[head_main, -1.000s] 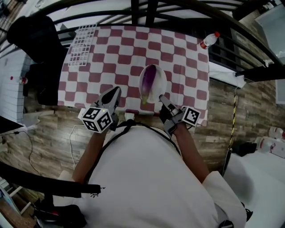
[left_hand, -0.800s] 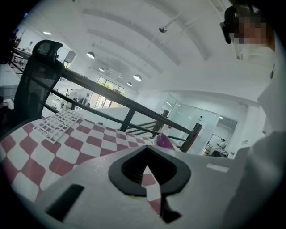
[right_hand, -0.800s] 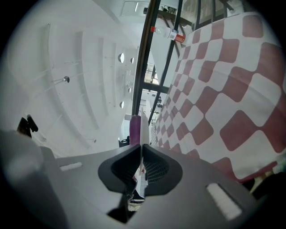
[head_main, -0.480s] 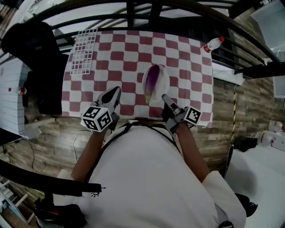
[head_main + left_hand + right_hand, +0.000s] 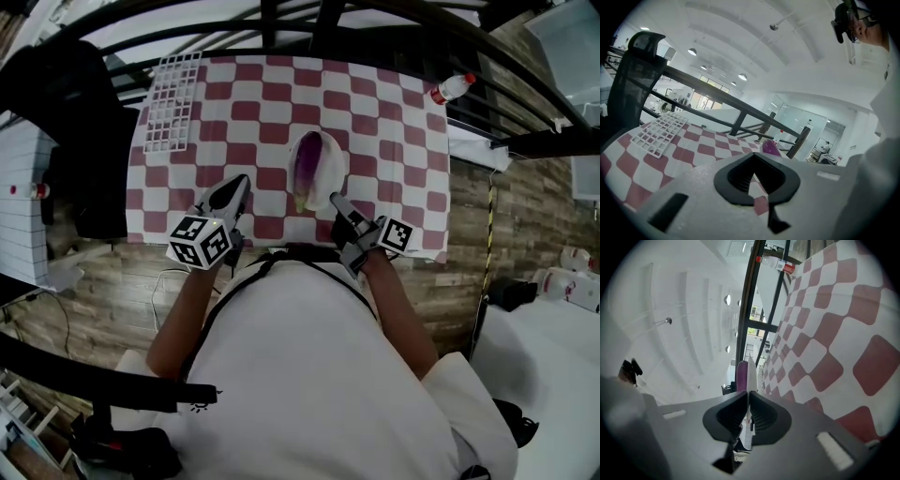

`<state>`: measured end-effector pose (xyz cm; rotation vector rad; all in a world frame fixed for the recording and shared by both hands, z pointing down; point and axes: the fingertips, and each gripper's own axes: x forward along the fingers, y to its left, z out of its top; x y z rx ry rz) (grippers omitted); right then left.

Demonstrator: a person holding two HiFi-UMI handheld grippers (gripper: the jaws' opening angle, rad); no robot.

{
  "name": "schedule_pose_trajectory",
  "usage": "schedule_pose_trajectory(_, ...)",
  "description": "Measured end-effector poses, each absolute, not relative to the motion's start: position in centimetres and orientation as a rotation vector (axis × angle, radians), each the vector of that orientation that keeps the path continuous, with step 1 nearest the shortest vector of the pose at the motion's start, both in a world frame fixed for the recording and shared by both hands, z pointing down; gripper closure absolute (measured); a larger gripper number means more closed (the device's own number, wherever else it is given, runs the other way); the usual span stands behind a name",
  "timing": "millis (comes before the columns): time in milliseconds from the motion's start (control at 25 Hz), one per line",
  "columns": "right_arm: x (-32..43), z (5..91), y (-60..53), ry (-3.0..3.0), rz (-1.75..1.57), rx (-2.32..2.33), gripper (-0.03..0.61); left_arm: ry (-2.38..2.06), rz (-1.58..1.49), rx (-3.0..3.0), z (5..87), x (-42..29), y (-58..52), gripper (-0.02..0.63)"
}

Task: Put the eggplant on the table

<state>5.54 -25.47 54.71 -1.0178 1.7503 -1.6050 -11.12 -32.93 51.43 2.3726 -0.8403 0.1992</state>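
Observation:
A purple eggplant (image 5: 310, 162) lies in a white plate (image 5: 328, 181) on the red-and-white checked table (image 5: 394, 141). My right gripper (image 5: 335, 201) is at the plate's near right rim and shut on it. In the right gripper view the thin white plate (image 5: 751, 373) runs edge-on between the jaws of that gripper (image 5: 747, 393), with the eggplant (image 5: 741, 375) beside it. My left gripper (image 5: 235, 187) hovers over the table's near edge, left of the plate, shut and holding nothing. The left gripper view shows the left gripper (image 5: 753, 156) and the eggplant (image 5: 770, 149) beyond it.
A white wire rack (image 5: 173, 100) lies at the table's far left corner. A plastic bottle (image 5: 452, 89) with a red cap lies at the far right corner. A black chair (image 5: 66, 103) stands left of the table. A dark railing (image 5: 319, 23) runs behind it.
The head camera has shifted a little. The right gripper's tip has come in onto the plate's near right rim. The left gripper holds about the same place.

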Motion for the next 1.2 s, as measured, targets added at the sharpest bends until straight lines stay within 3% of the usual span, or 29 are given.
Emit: schedule_pose_trajectory(1200, 8.1, 67.6, -26.0, 1.902, -1.844, -1.028, 0.552, -1.055, 0.264, 2.218, 54.3, -10.8, -27.7, 0.614)
